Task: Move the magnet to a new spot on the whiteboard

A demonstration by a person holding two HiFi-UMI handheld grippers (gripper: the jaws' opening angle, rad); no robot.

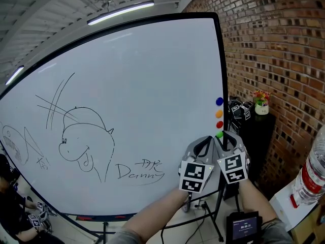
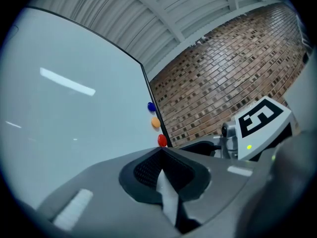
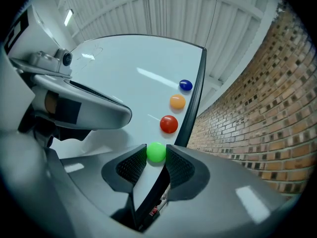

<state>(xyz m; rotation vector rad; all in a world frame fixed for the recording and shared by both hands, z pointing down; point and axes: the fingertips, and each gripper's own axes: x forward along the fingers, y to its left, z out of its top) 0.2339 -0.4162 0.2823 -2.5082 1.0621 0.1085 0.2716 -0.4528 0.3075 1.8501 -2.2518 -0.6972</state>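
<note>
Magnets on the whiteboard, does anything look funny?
Nothing stands out. The round blue magnet, orange magnet and red magnet line the right edge of the whiteboard; the right gripper grips the round green magnet.

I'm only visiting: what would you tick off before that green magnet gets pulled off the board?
1. Green magnet between the right hand-held gripper jaws: ok, both sides touch it.
2. Red magnet outside the jaws: ok, it sits apart from them.
3. Left hand-held gripper out of the way: ok, shut, empty and off to the side.
4. Bare whiteboard space for a new spot: ok.
5. Grip firm enough to beat the magnet's pull: cannot tell.
</note>
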